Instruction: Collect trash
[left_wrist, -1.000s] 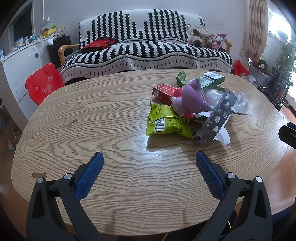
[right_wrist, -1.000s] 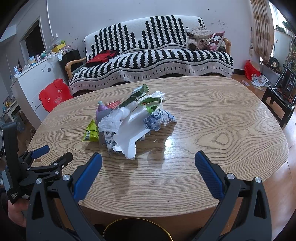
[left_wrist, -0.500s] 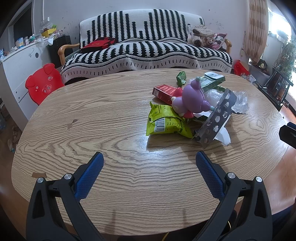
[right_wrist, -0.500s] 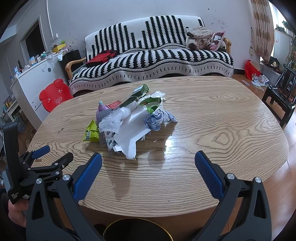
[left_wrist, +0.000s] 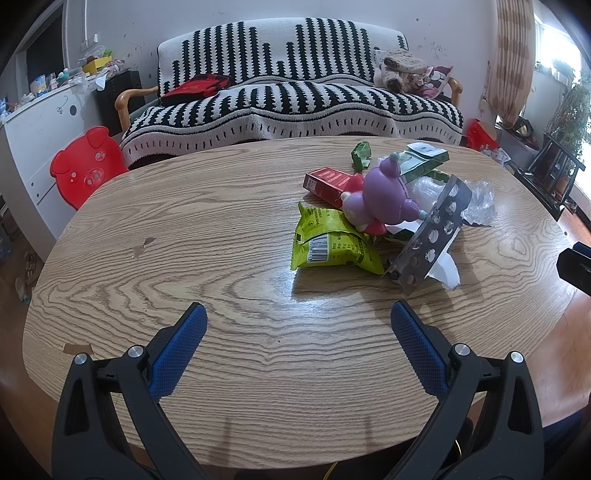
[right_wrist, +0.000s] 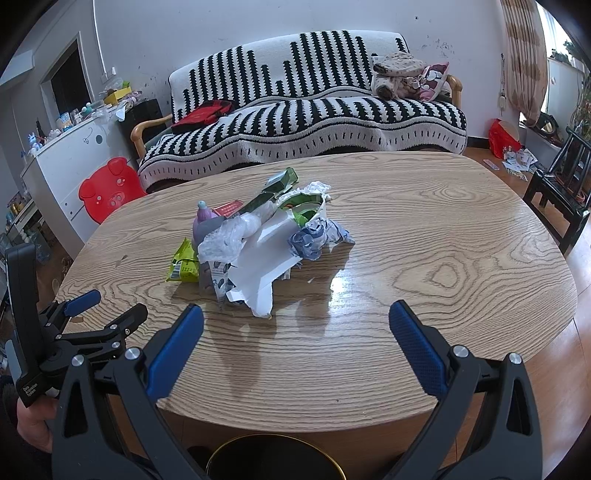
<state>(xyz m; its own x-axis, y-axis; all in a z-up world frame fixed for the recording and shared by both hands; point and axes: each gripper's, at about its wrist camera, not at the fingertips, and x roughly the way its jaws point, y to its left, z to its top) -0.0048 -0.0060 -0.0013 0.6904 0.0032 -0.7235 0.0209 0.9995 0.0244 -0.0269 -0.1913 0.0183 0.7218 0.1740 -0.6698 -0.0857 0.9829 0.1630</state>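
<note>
Looking over the table (left_wrist: 184, 236), I see my trash heaped together near the middle, slightly toward the sofa (left_wrist: 295, 96) side and well ahead of both my claws. Most of it should weigh next to nothing. The yellow-green snack bag (left_wrist: 332, 243) lies flat at the near edge of the pile; it looks like slick, crinkly film, so I judge it best taken at a crimped end seam, where the pads can bite a fold. The grey blister sheet (left_wrist: 432, 236) stands tilted against the heap, thin and springy, and I would take it by its upper edge. The crumpled clear plastic (right_wrist: 229, 240) and the white torn paper (right_wrist: 258, 266) are soft and will squash in a grip, so any bunched part will serve. The purple toy-shaped bottle (left_wrist: 384, 195) is the one rigid, rounded piece; I expect it to be smooth and apt to slide, and the narrower part near its cap seems the safest hold. The red carton (left_wrist: 327, 181) behind it is stiff card, easily pinched across its thin side.

My left claw (left_wrist: 298, 317) is spread wide, holding nothing and touching nothing, hanging over bare wood short of the snack bag. My right claw (right_wrist: 295, 317) is spread just as wide and empty, above the near edge of the table. Below it shows the rim of a dark round bin (right_wrist: 273, 441), which I take to be where the trash goes.
</note>
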